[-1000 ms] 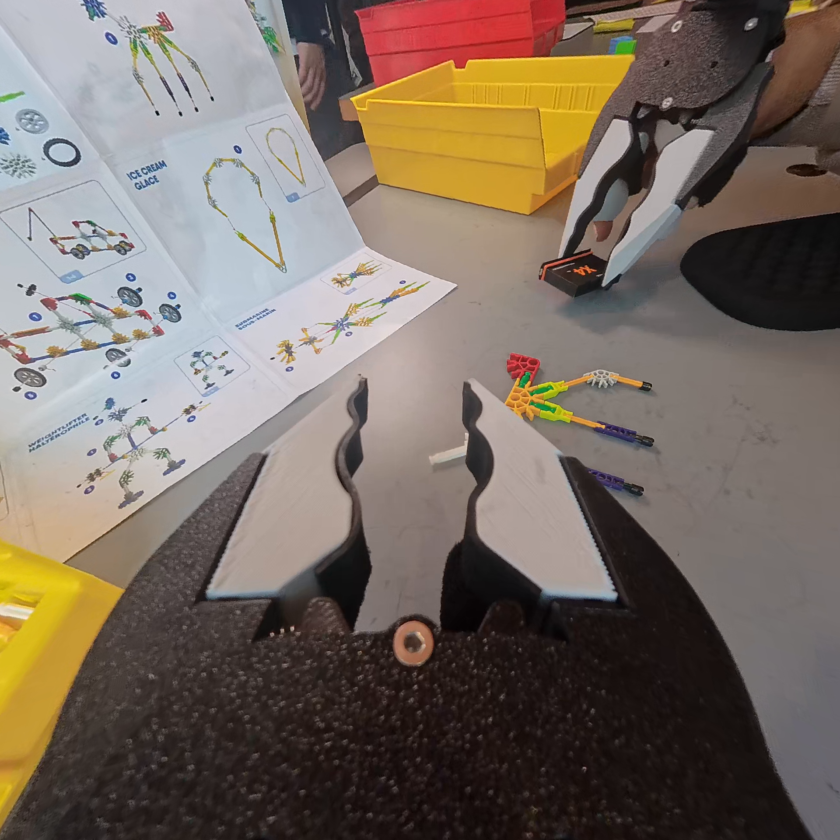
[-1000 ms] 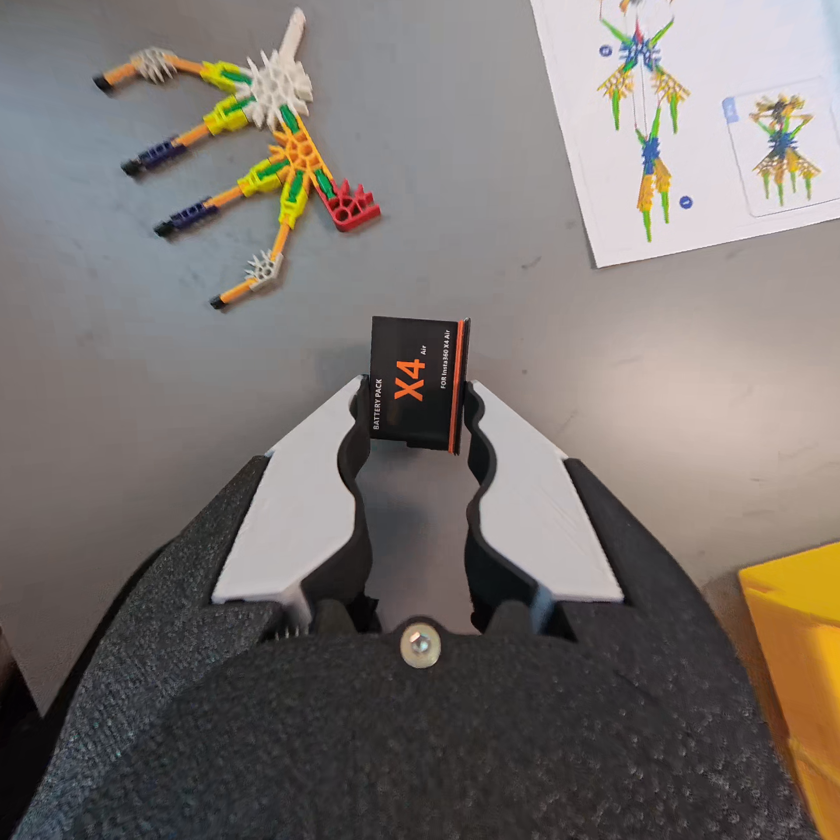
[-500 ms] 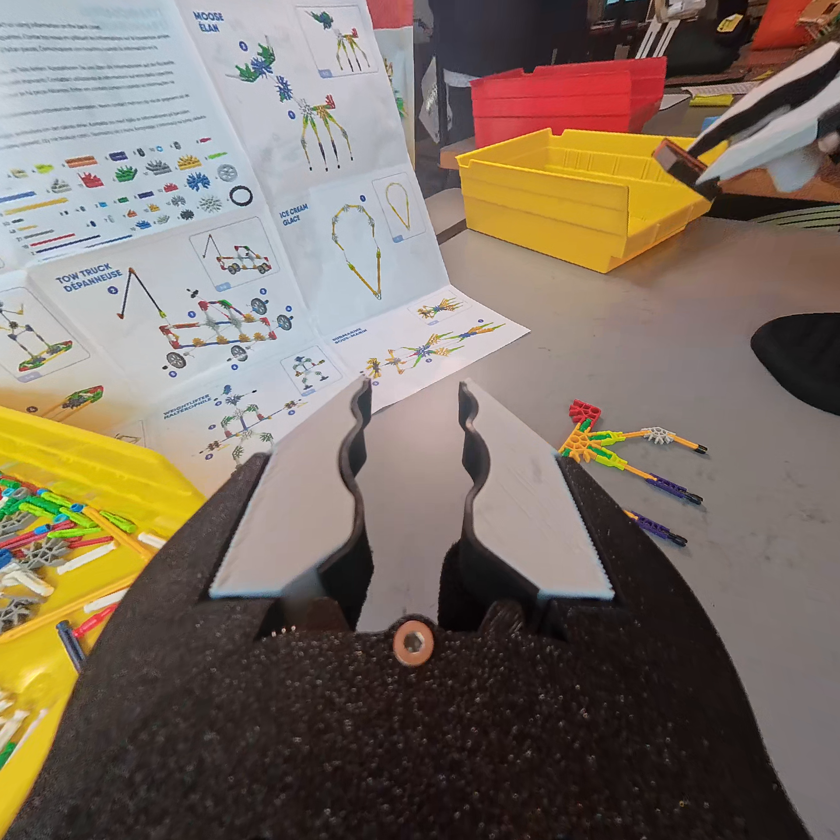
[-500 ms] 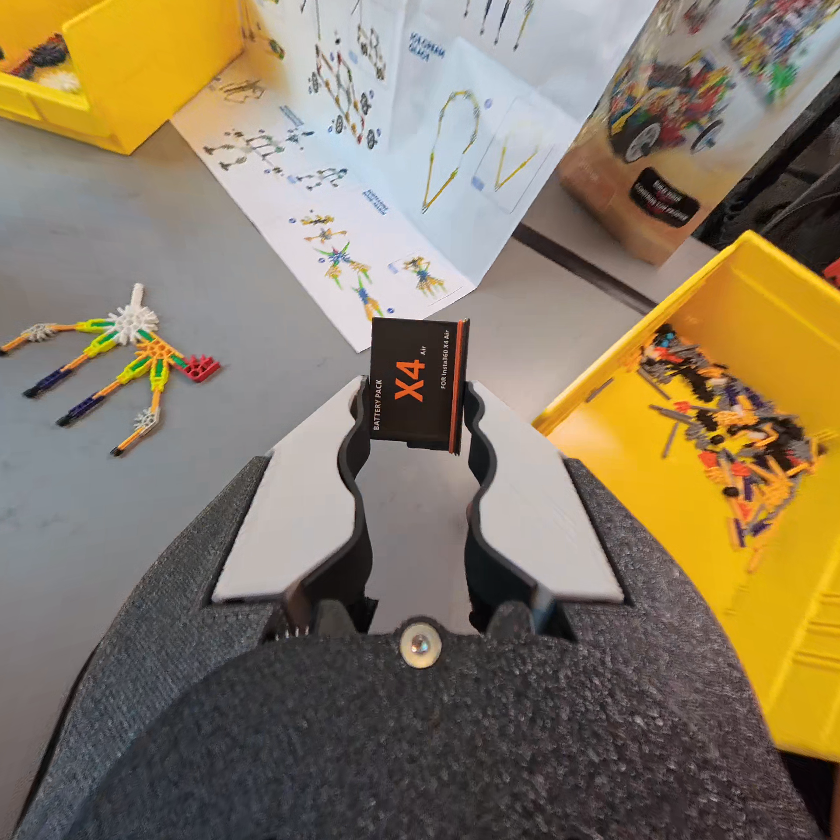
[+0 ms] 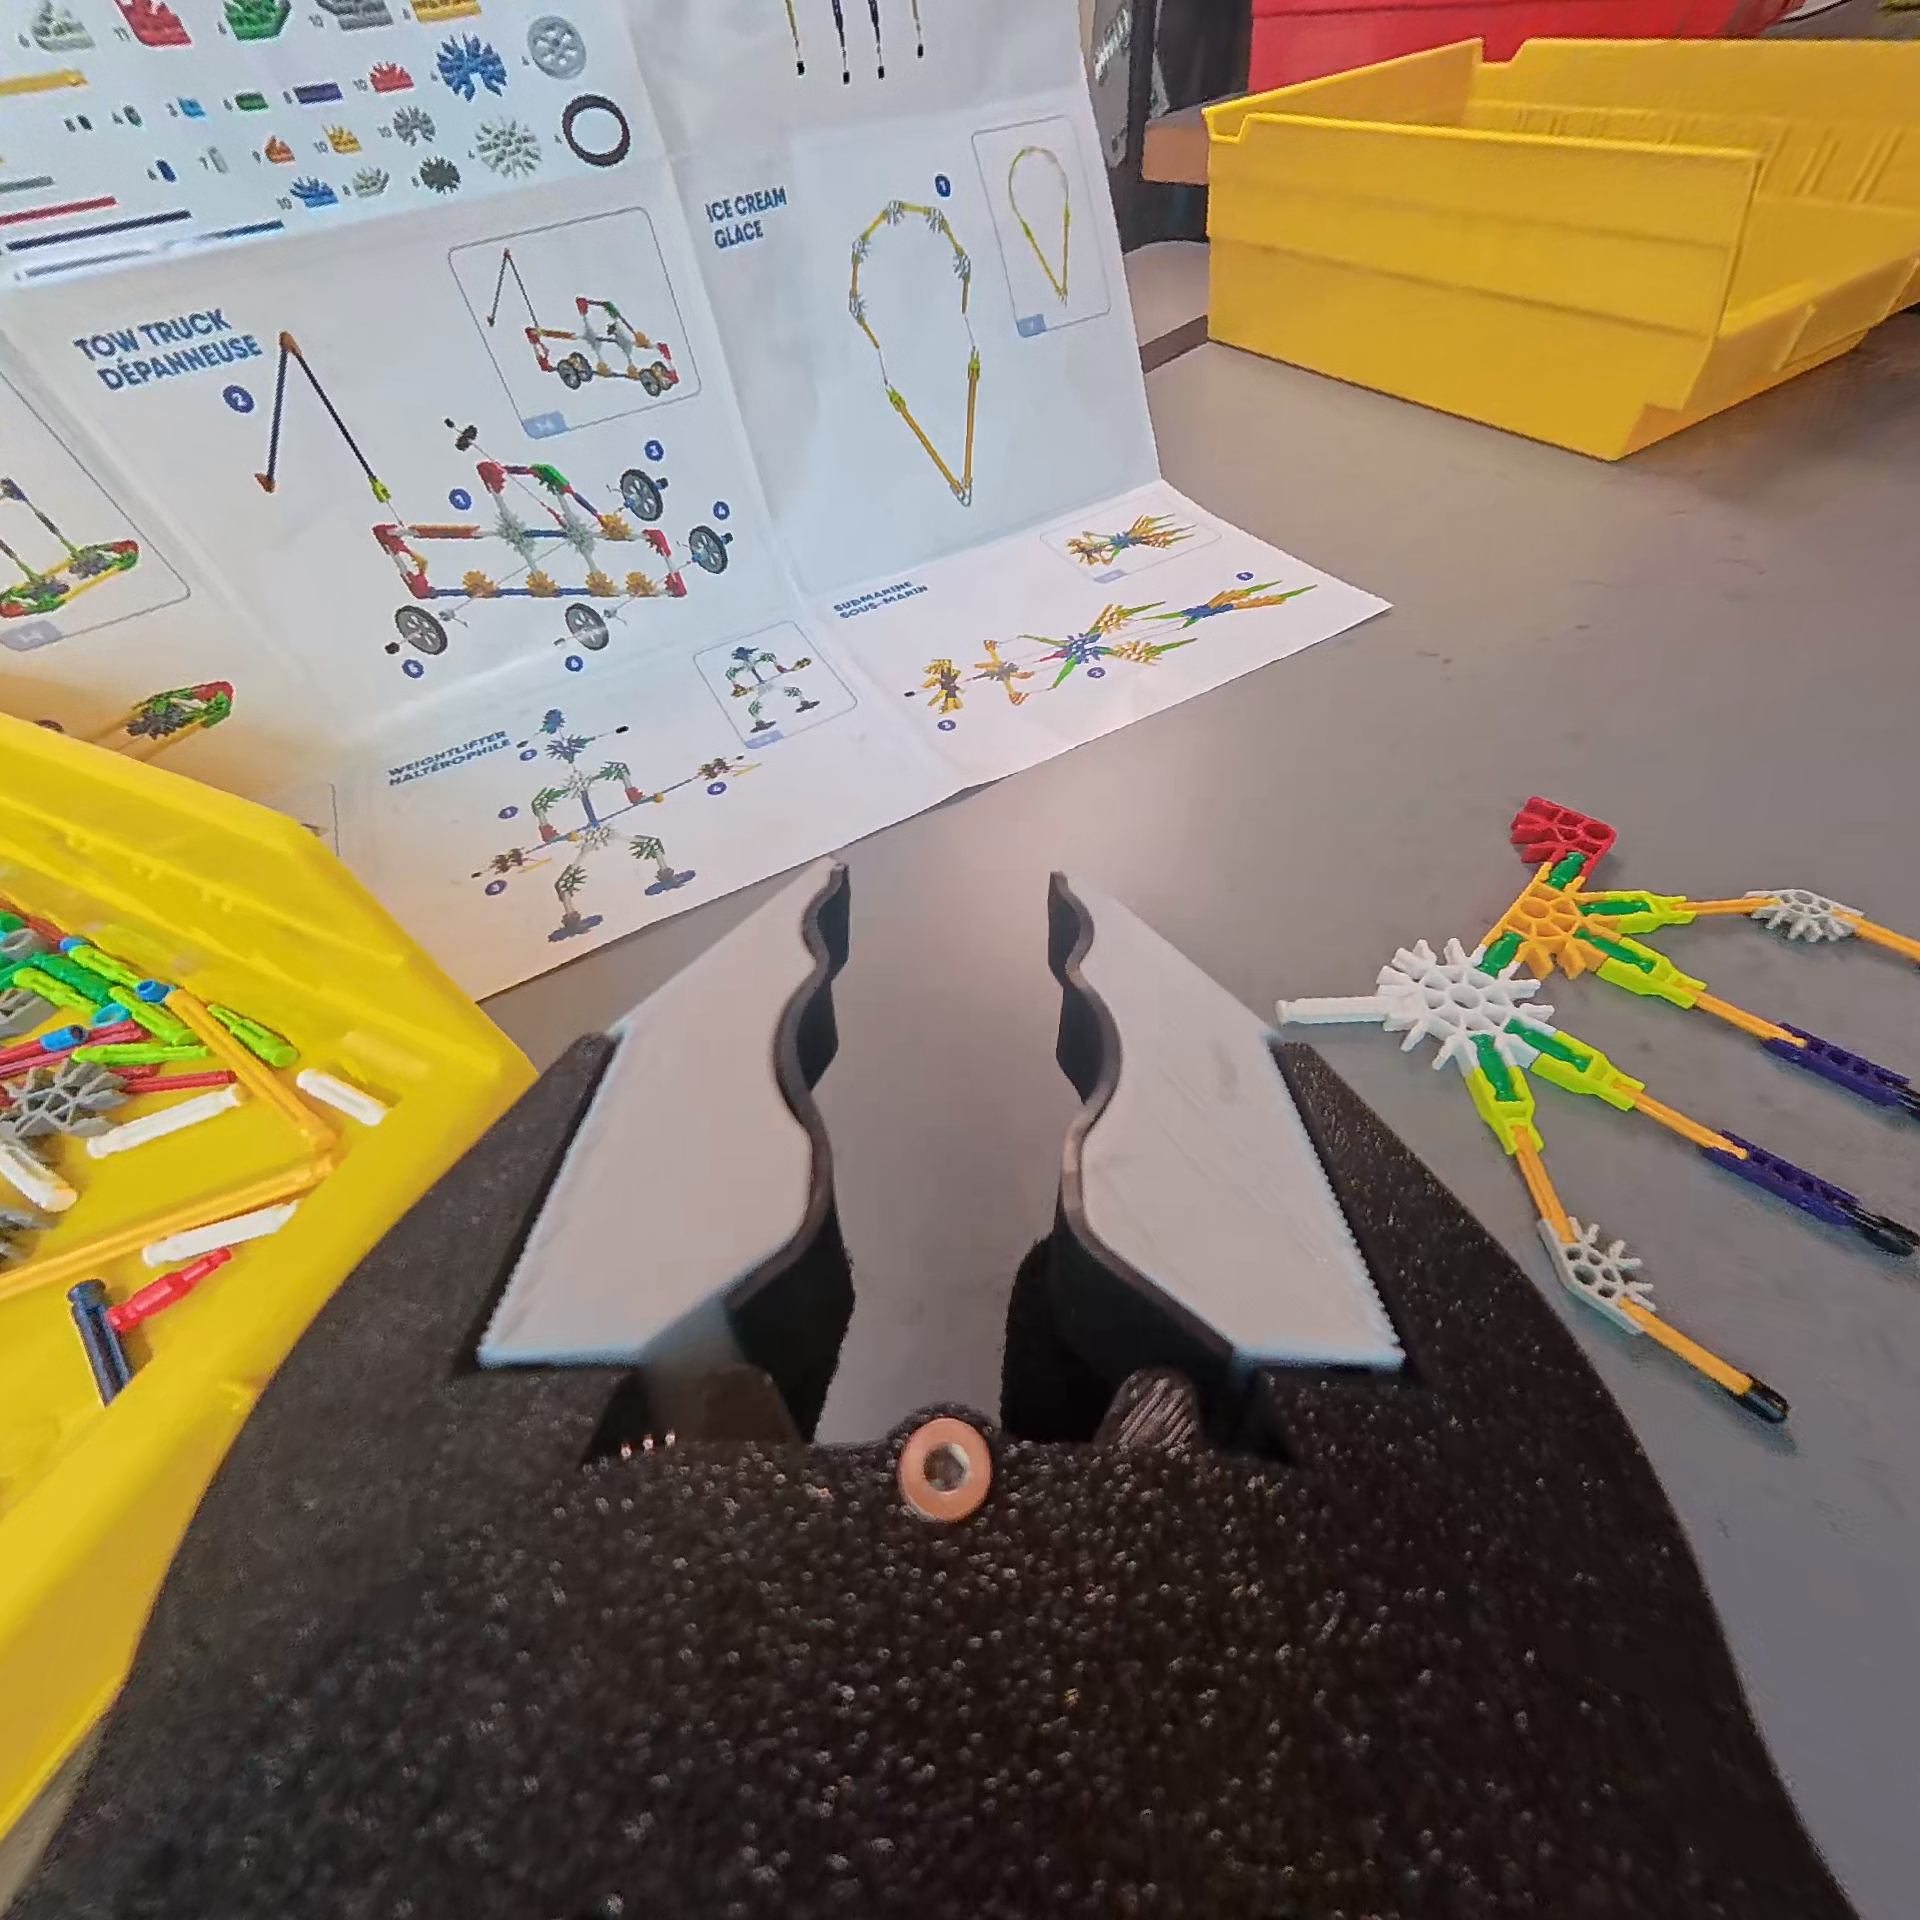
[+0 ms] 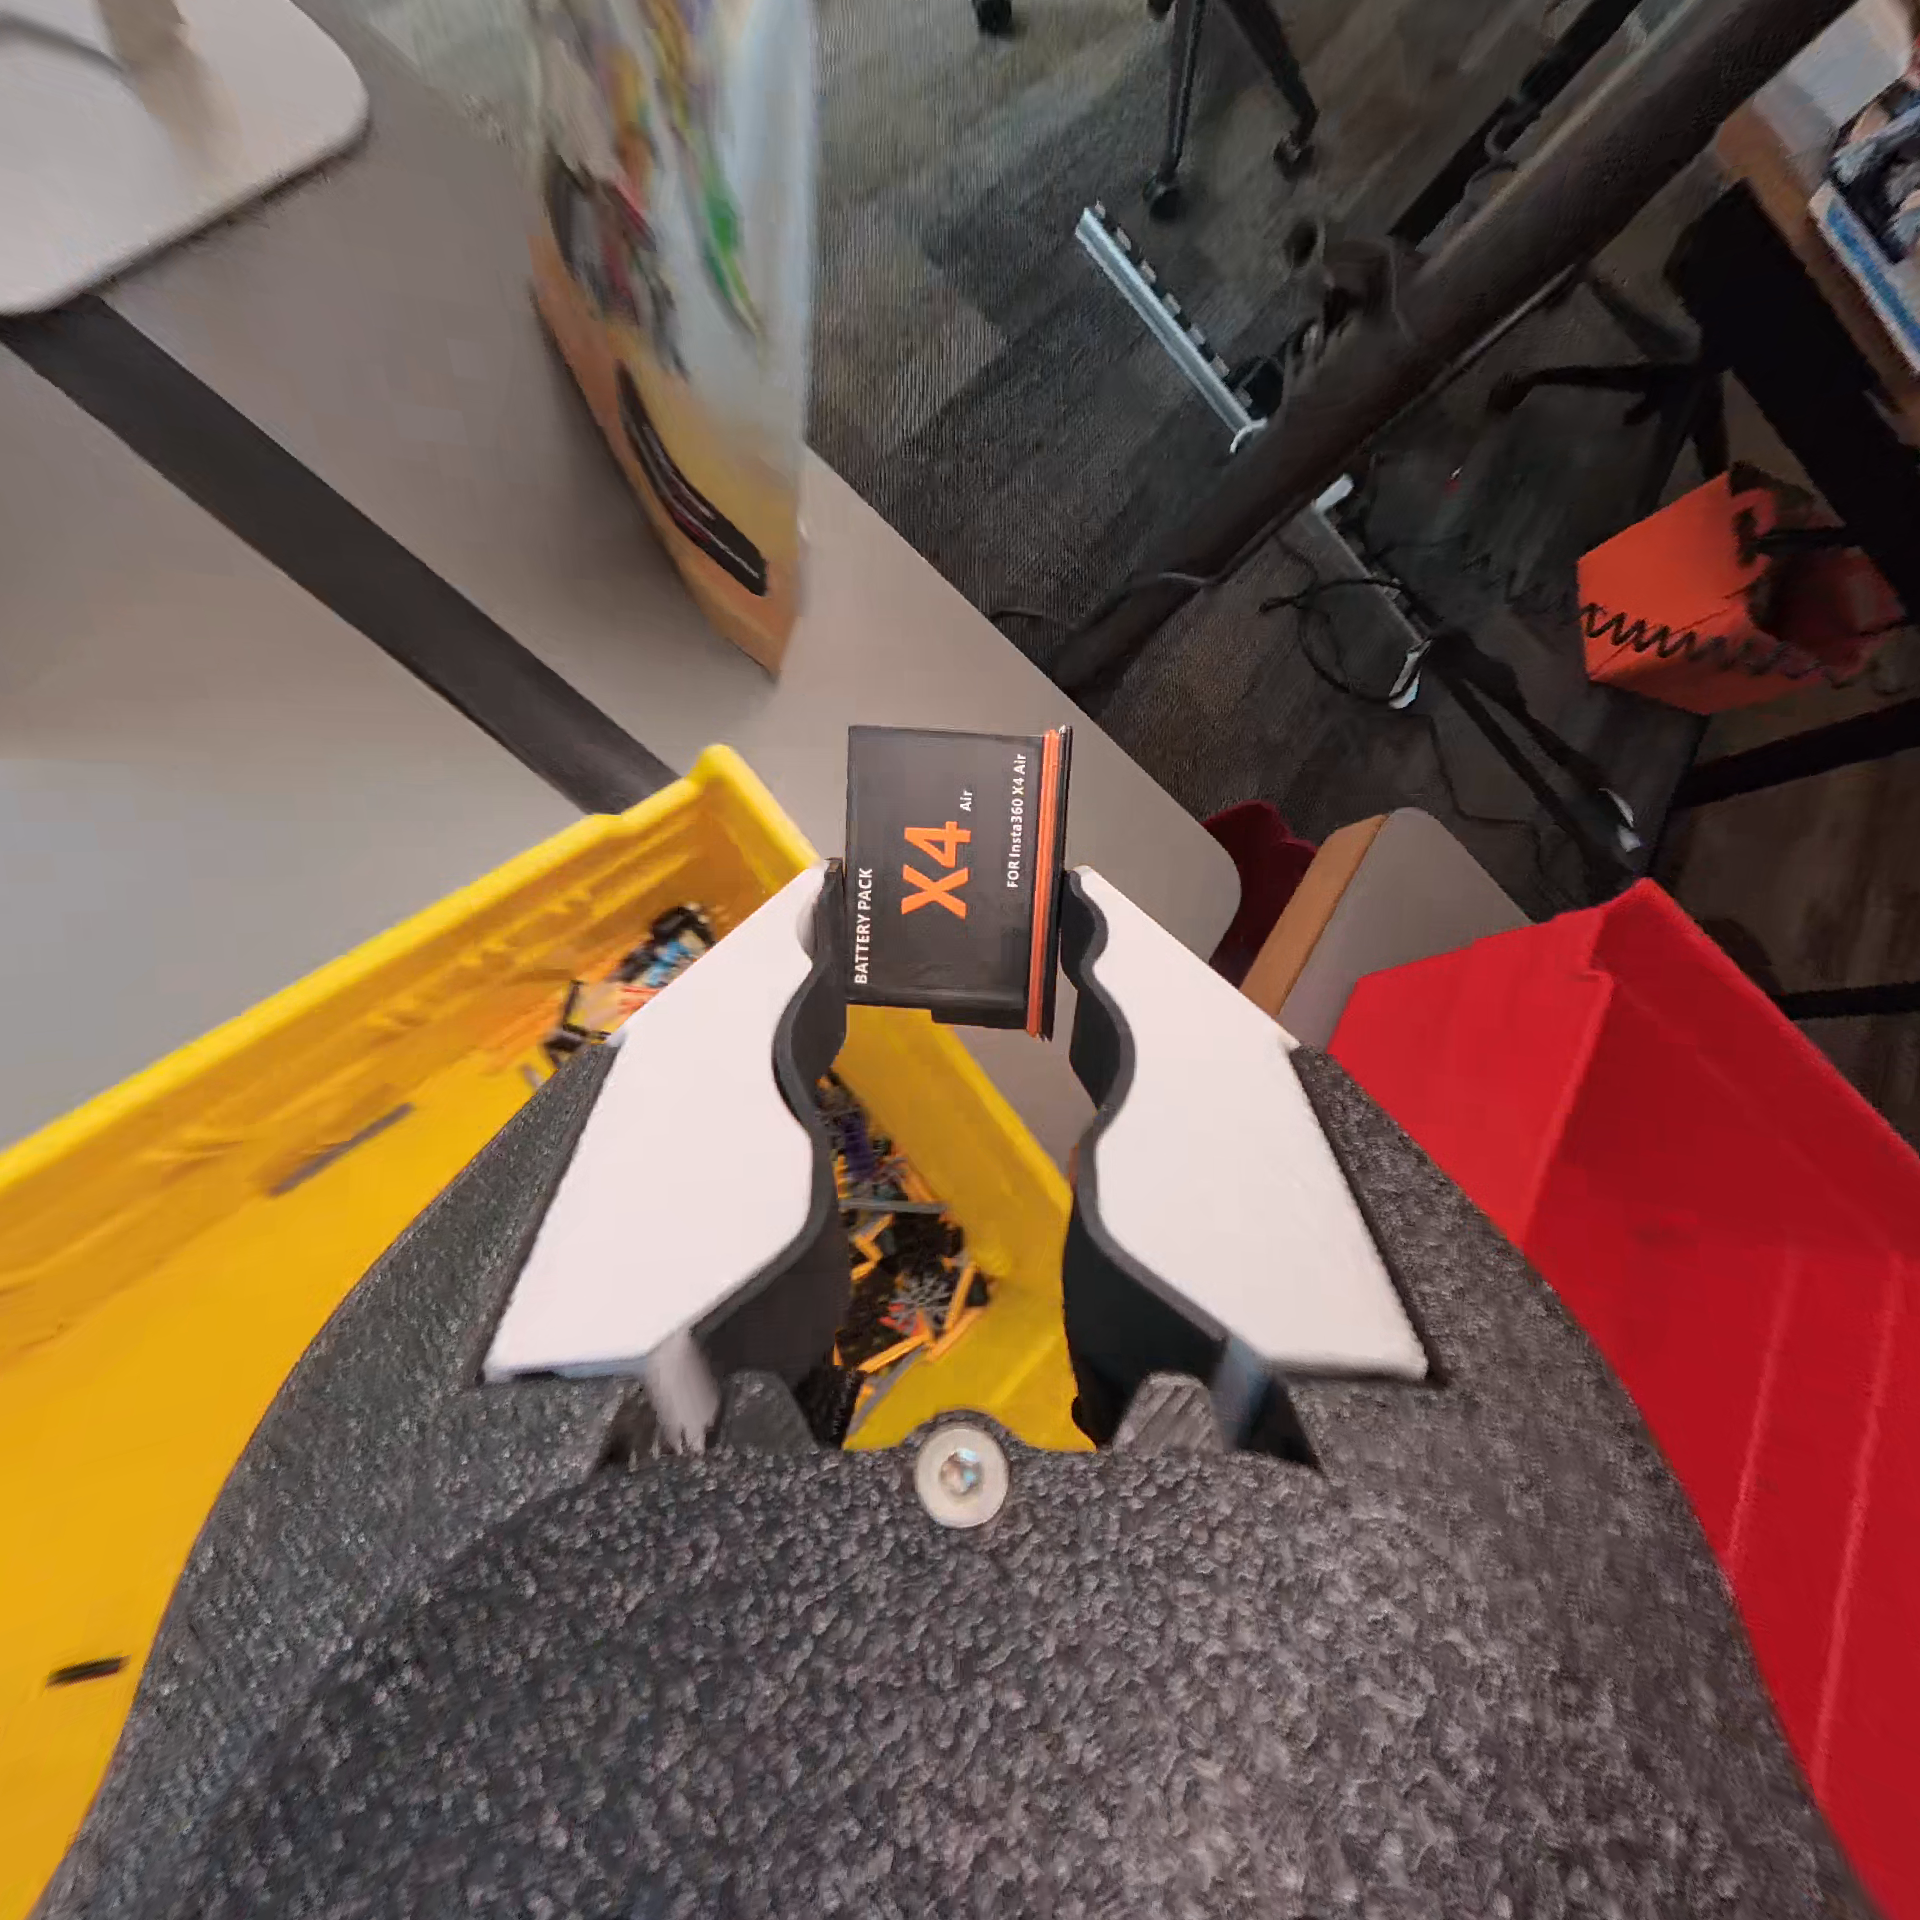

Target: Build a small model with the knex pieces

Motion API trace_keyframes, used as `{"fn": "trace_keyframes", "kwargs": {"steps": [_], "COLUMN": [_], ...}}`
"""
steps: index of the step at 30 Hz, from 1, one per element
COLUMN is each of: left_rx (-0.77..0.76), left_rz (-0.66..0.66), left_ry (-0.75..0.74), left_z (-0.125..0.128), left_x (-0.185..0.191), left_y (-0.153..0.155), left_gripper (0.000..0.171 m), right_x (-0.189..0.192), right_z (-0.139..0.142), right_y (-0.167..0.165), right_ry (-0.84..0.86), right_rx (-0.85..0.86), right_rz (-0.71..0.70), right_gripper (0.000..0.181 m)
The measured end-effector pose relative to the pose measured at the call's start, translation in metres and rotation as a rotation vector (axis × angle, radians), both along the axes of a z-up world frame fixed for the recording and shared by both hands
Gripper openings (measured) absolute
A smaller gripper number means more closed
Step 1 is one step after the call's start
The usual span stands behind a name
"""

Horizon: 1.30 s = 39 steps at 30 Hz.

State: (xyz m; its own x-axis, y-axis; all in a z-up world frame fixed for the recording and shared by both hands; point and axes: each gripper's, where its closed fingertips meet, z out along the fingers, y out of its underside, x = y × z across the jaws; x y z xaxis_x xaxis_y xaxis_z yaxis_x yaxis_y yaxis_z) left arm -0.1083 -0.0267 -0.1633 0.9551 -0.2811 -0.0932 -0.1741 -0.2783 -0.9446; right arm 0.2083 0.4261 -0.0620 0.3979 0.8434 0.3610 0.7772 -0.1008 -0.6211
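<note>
Right gripper: the right gripper (image 6: 951, 883) is seen raised above the bins, its jaws pinching a small black block with an orange edge (image 6: 951, 878) by its two narrow sides, near the fingertips only.
Held block: it is carried upright between the tips, clear of every surface, over the far corner of a yellow bin (image 6: 312, 1091) that holds small dark and orange pieces; a red bin (image 6: 1662, 1195) is just beside it on the right.
Grip quality: judged shallow, since only the lower part of the block is caught and most of it stands proud of the tips; pressure is best held even and the wrist kept from twisting.
Carriage: blur is seen across the right wrist view, so a slower, level movement would be judged safer for so slight a hold.
Left gripper: the left gripper (image 5: 945, 883) is held low over the grey table (image 5: 1455, 644), jaws spread with nothing between them.
Around the left gripper: an unfolded instruction sheet (image 5: 623, 468) lies ahead, a yellow tray of loose rods and connectors (image 5: 156, 1091) is just to the left, and a flat rod-and-connector figure (image 5: 1558, 997) lies to the right, near but untouched.
Farther off: an empty-looking yellow bin (image 5: 1558, 260) is seen well apart at the back.
</note>
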Motion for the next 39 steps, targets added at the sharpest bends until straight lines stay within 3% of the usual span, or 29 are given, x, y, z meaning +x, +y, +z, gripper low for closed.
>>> {"fn": "trace_keyframes", "kwargs": {"steps": [3,6,13,18,22,25,28,30,33,36,39], "left_rx": [0.016,0.056,0.056,0.074,0.092,0.125,0.149,0.162,0.182,0.193,0.184], "left_rz": [0.056,0.137,0.254,0.259,0.252,0.241,0.235,0.241,0.251,0.272,0.353], "left_ry": [0.036,0.074,0.151,0.121,0.105,0.073,0.005,-0.043,-0.082,-0.089,-0.030], "left_z": [0.002,0.009,0.003,0.006,0.012,0.026,0.045,0.061,0.082,0.096,0.104], "left_x": [-0.008,-0.017,-0.041,-0.044,-0.042,-0.039,-0.039,-0.041,-0.045,-0.055,-0.087], "left_y": [0.001,-0.001,0.000,-0.002,-0.005,-0.011,-0.018,-0.024,-0.037,-0.058,-0.086], "left_gripper": [0.039,0.039,0.039,0.039,0.039,0.039,0.040,0.040,0.043,0.045,0.046], "right_x": [0.011,0.009,-0.008,-0.005,-0.001,-0.001,0.015,0.023,0.025,0.015,-0.004], "right_z": [-0.046,-0.078,-0.142,-0.153,-0.118,-0.066,-0.022,0.010,0.046,0.037,-0.003], "right_y": [0.061,0.100,0.134,0.143,0.143,0.104,0.033,-0.026,-0.141,-0.252,-0.338], "right_ry": [-0.157,-0.195,-0.359,-0.360,-0.359,-0.210,-0.084,0.063,0.318,0.462,0.487], "right_rx": [-0.057,-0.149,-0.298,-0.345,-0.154,-0.049,0.044,0.119,0.142,0.084,0.048], "right_rz": [-0.013,-0.019,-0.024,-0.124,-0.156,-0.155,-0.124,-0.090,-0.020,0.049,0.111], "right_gripper": [0.040,0.040,0.040,0.045,0.057,0.055,0.055,0.055,0.054,0.051,0.049]}}
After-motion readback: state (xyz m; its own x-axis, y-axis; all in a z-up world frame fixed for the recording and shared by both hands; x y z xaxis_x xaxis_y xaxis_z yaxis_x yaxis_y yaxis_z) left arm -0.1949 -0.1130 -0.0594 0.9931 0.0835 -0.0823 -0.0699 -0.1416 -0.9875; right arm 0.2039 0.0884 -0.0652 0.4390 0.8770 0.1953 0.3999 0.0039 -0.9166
